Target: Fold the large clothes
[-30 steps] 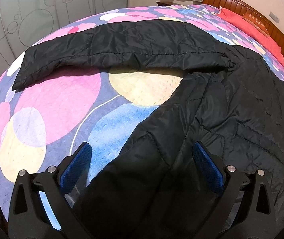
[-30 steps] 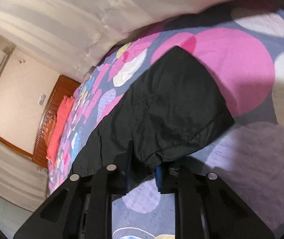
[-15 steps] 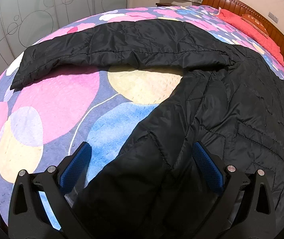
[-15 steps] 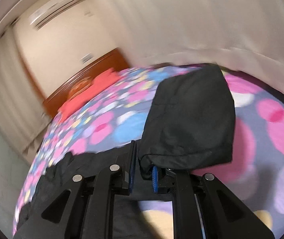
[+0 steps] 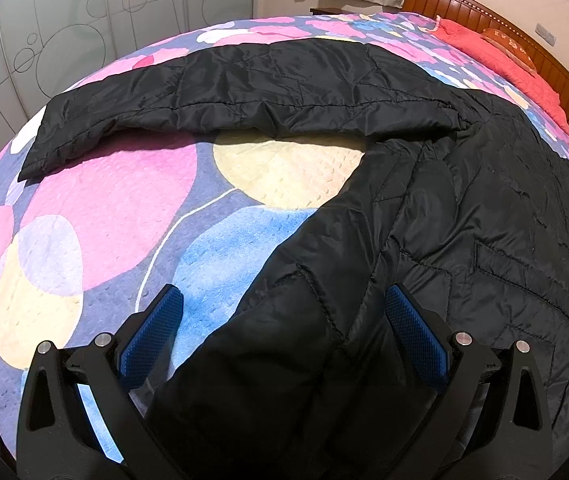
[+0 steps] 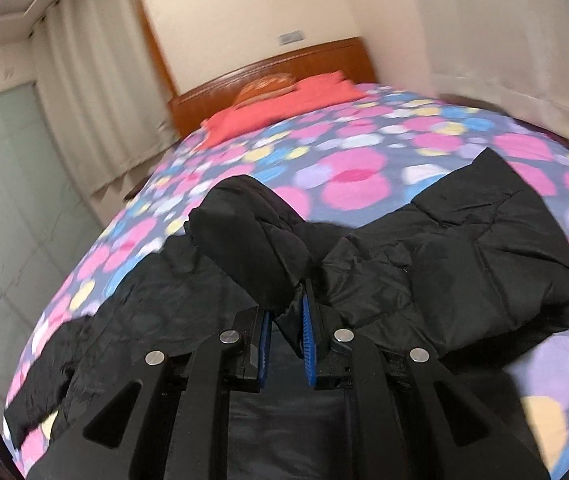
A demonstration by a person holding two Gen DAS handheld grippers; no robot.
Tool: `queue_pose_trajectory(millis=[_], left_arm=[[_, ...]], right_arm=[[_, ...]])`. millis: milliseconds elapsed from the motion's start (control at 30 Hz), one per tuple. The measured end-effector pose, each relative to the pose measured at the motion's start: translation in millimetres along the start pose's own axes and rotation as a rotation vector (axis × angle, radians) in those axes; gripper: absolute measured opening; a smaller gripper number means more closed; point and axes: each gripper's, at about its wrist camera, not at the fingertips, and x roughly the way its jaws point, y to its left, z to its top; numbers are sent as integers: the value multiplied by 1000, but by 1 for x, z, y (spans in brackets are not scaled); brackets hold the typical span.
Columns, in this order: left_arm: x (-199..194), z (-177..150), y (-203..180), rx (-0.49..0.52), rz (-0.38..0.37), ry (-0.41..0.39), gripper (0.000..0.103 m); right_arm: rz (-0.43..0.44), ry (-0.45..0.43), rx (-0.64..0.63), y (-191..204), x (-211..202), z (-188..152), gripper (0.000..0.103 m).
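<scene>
Because the black quilted jacket (image 5: 464, 208) lies spread on the bed (image 5: 116, 216) with one sleeve (image 5: 244, 92) stretched flat across the patterned cover, its body stays smooth for folding. With its jaws nearly pressed together, the right gripper (image 6: 286, 330) pinches the other sleeve's cuff (image 6: 252, 248), raised above the jacket's body, apparently so it can be laid inward. Spread wide, the left gripper (image 5: 284, 332) straddles the jacket's near edge, holding nothing, seemingly poised to grasp the hem.
</scene>
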Motion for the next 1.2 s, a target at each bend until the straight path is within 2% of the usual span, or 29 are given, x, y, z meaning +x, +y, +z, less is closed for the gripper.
queue_pose_trajectory(millis=[200,367,500,700,733,767,833,933,1033,1133,1200], left_arm=[[1,0,0,1,0,-3,101],[1,0,0,1,0,-5,101],[1,0,0,2,1,-6,101],[1,-1,0,2,1,-5,101],[1,0,0,2,1,-6,101],[1,0,0,2,1,-6,101],[1,-1,0,2,2,-6,101],[1,0,0,2,1,-6,101],[1,0,0,2,1,-6,101],[1,-1,0,2,1,-6,101],[1,-1,0,2,1,-6,101]], right_arm=[[71,96,-97,57,42,-18,14],[103,216,-235,99,73,-51,14],[119,312,-342,115,86,-72,14],[116,344,-385,122,87,-78,23],[129,348,-389,122,86,-78,34],[158,356,-389,124,82,-79,56],[207,348,-382,126,71,-79,72],[241,305,-390,128,45,-74,72],[196,226,-353,108,28,-50,72],[56,173,-238,59,37,-15,71],[-67,148,-139,16,52,6,65]])
